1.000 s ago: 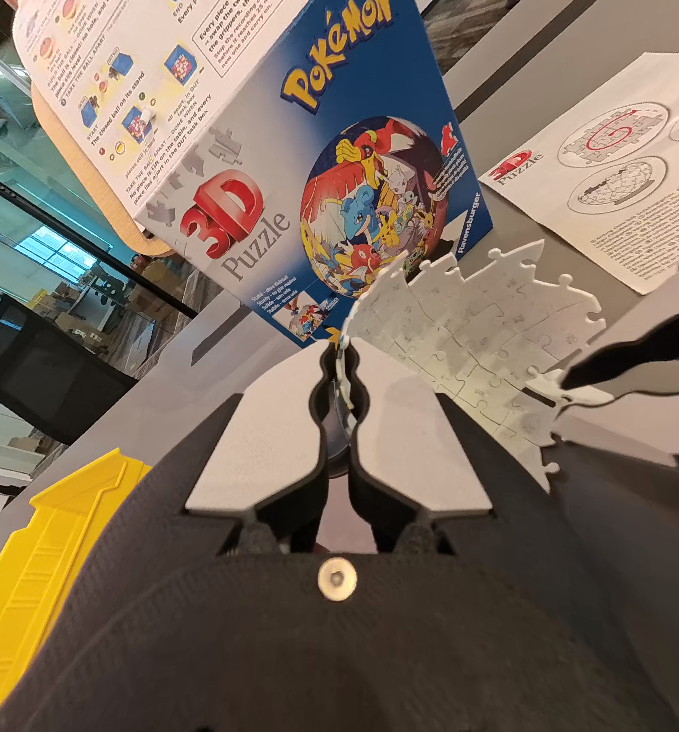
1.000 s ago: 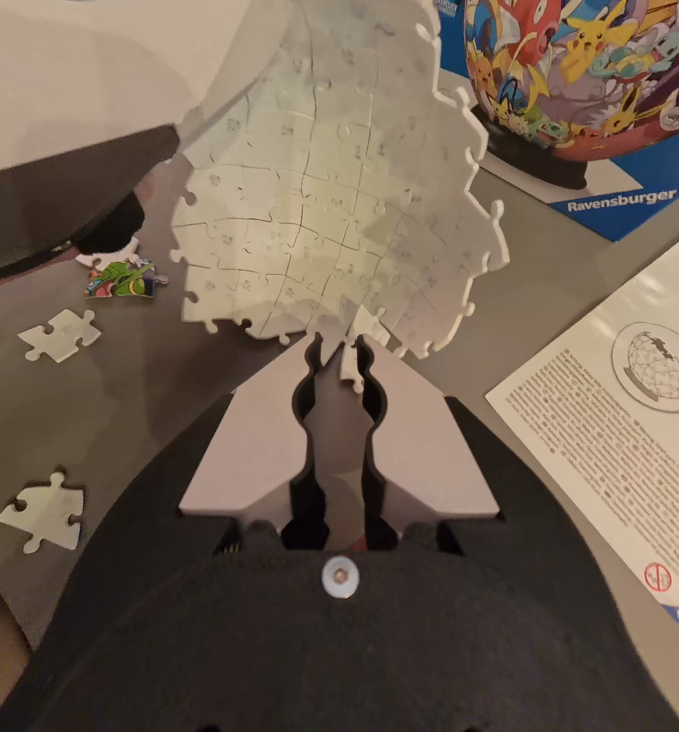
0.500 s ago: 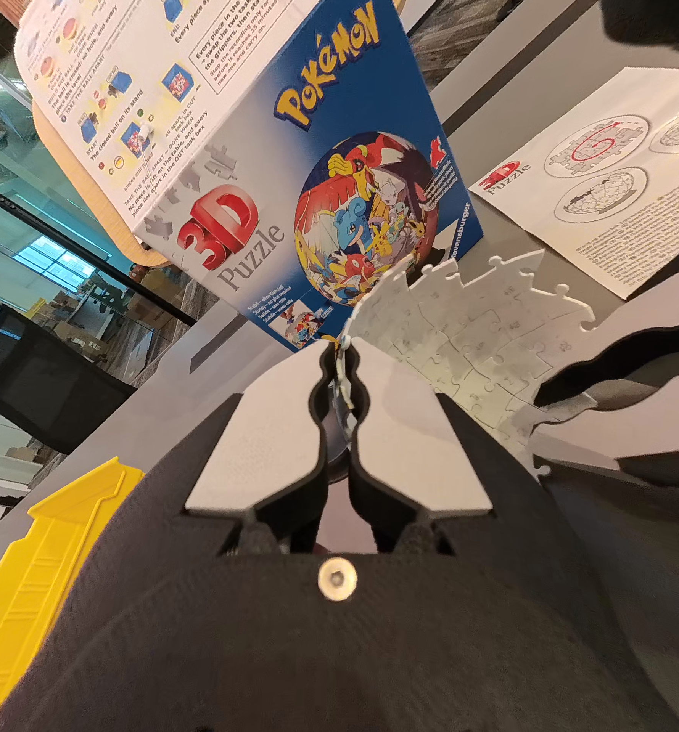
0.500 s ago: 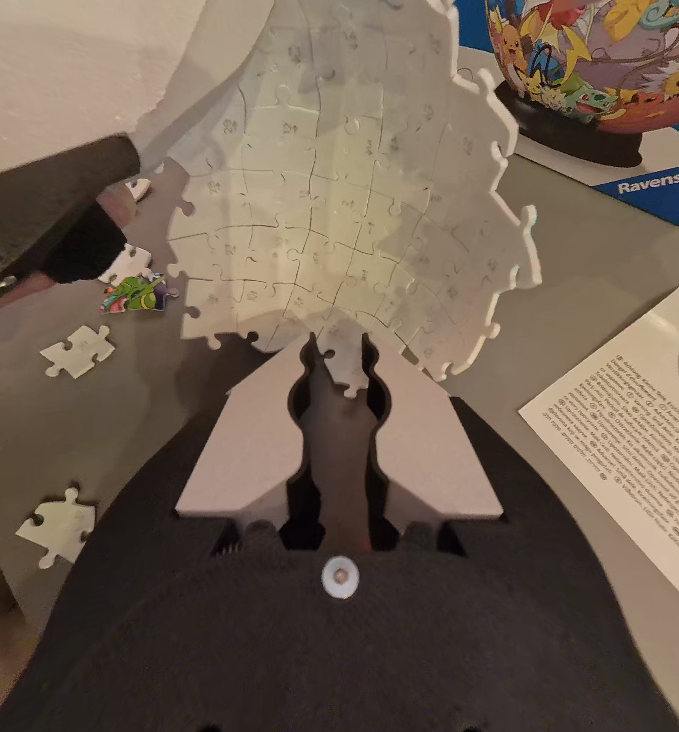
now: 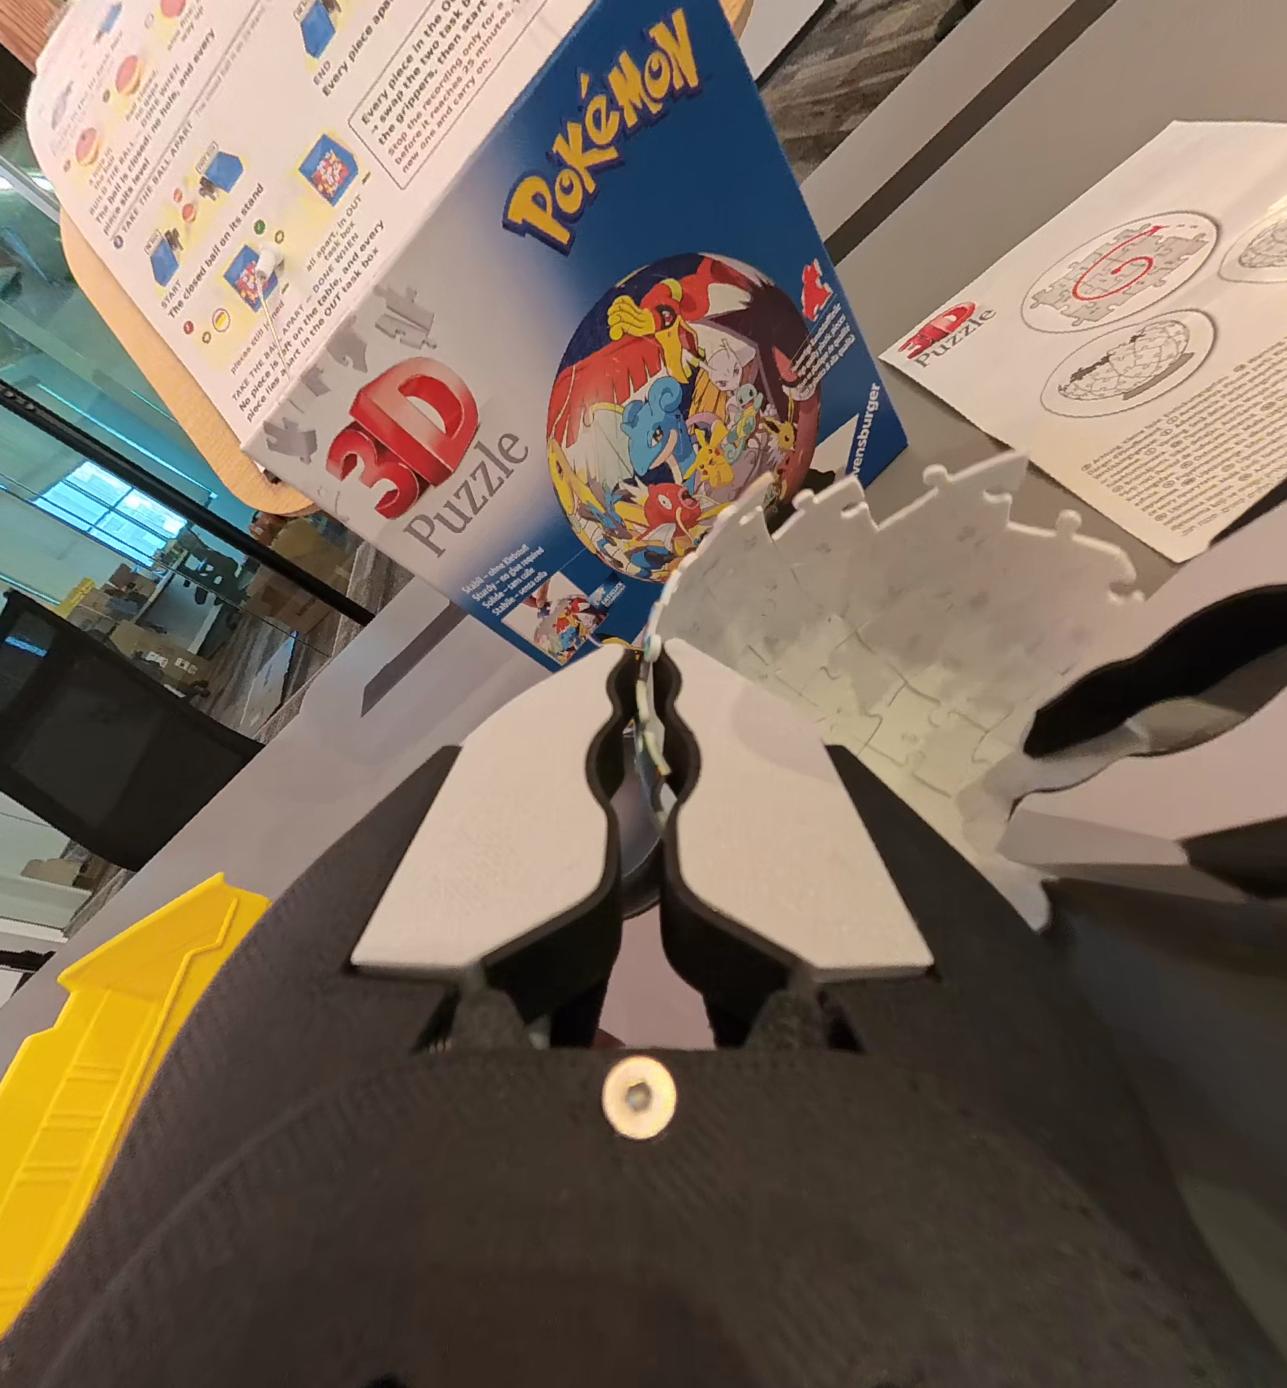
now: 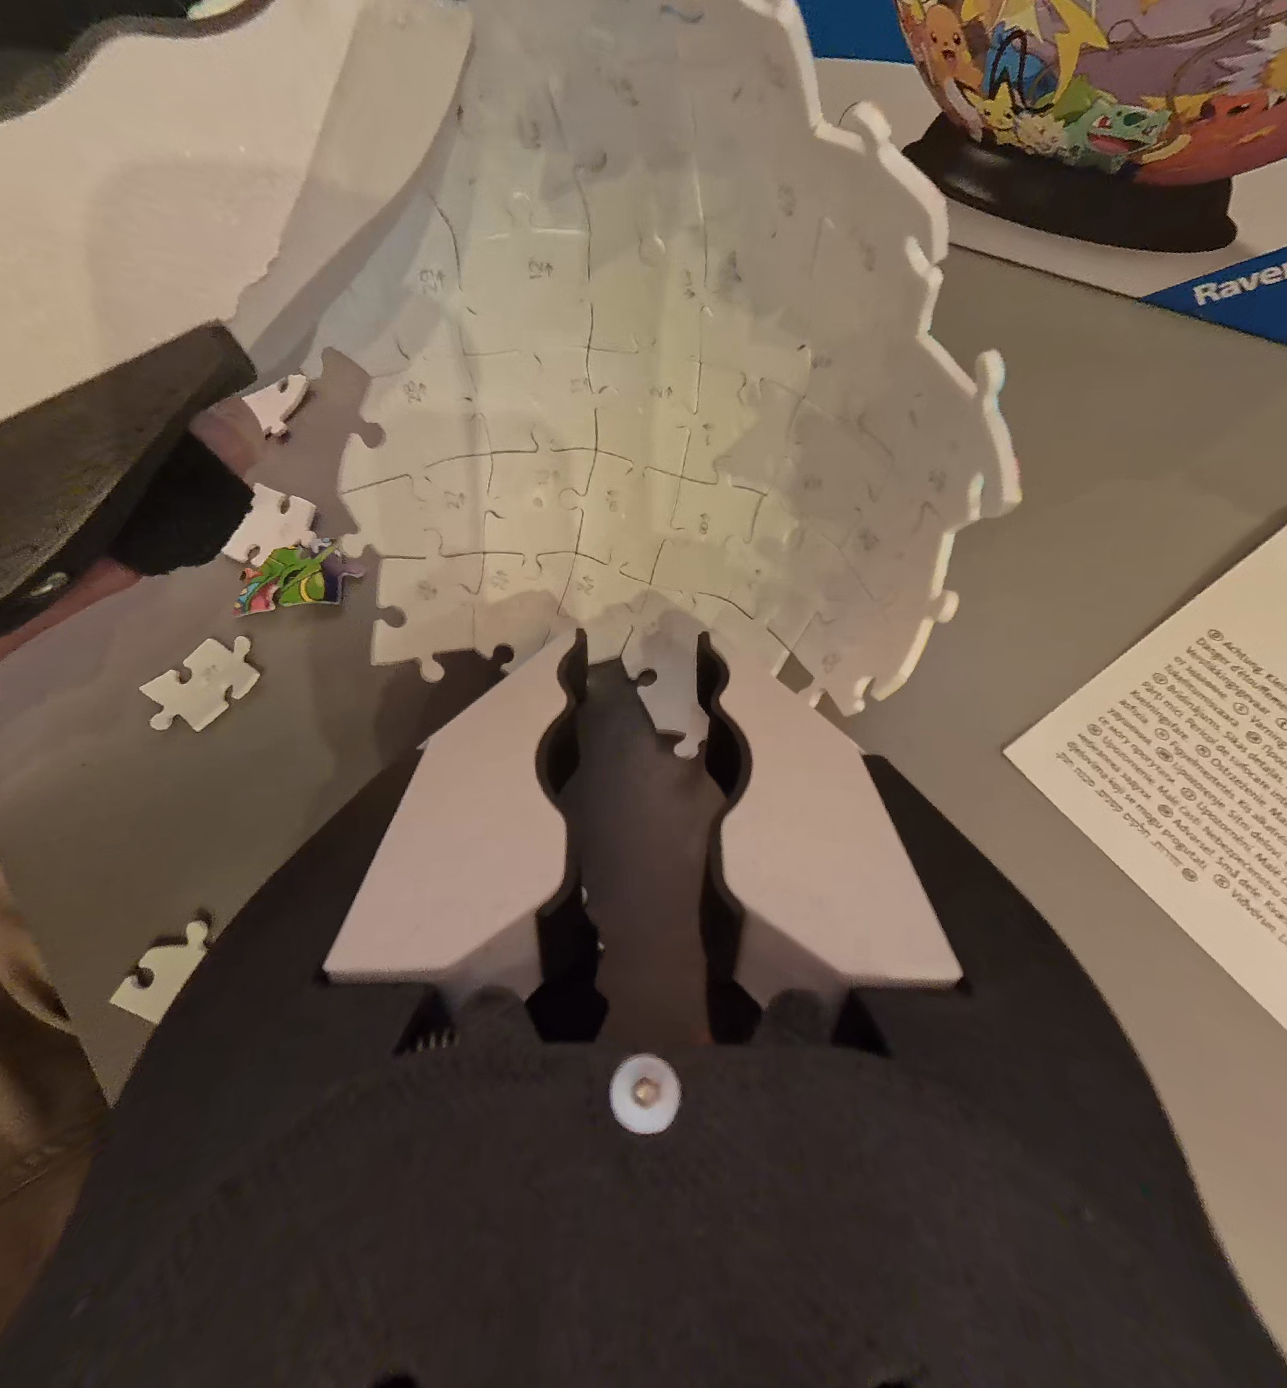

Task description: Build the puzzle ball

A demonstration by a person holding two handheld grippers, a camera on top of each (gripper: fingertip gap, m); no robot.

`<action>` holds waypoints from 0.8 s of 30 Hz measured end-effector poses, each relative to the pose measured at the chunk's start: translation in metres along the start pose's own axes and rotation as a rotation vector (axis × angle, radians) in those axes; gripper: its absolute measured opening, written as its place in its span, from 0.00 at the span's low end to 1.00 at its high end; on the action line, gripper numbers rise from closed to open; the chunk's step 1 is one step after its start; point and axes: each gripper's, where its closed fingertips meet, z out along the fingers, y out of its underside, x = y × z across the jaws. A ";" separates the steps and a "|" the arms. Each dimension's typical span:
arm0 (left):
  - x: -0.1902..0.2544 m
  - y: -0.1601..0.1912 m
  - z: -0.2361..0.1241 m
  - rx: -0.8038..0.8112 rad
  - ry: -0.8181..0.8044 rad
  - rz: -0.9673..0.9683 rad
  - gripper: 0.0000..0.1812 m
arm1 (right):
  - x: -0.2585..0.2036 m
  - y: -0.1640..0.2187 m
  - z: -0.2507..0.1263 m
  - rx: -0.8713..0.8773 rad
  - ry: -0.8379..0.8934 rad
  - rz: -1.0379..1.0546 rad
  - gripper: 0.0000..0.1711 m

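The partly built puzzle ball is a curved white shell (image 6: 625,375) with its blank inner side facing the right wrist camera. It also shows in the left wrist view (image 5: 888,601). My left gripper (image 5: 644,661) is shut on the shell's rim and holds it above the grey table. My right gripper (image 6: 640,650) is open at the shell's lower rim. A white puzzle piece (image 6: 670,702) hangs from that rim between the jaws, close to the right finger. The right gripper's fingers (image 5: 1166,758) show at the right of the left wrist view.
Several loose pieces lie on the table at the left, white ones (image 6: 201,680) and a coloured one (image 6: 291,582). The blue puzzle box (image 5: 588,300) stands behind the shell. An instruction sheet (image 6: 1226,789) lies at the right. A yellow bin (image 5: 62,1089) is at the left. Left tips to right tips: about 11 centimeters.
My right gripper's jaws have opened wider and it has moved in toward the shell. The piece it pinched now hangs at the shell's rim. My left gripper keeps its hold.
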 end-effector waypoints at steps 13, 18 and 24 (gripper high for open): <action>-0.008 0.005 0.004 -0.015 -0.019 0.002 0.02 | -0.002 -0.006 -0.045 0.058 -0.064 -0.030 0.26; -0.009 0.005 0.003 -0.011 -0.020 0.004 0.02 | 0.005 0.025 -0.067 -0.038 -0.080 -0.091 0.25; -0.007 0.003 0.002 0.000 -0.019 0.014 0.02 | -0.011 0.052 -0.067 -0.155 -0.117 -0.289 0.24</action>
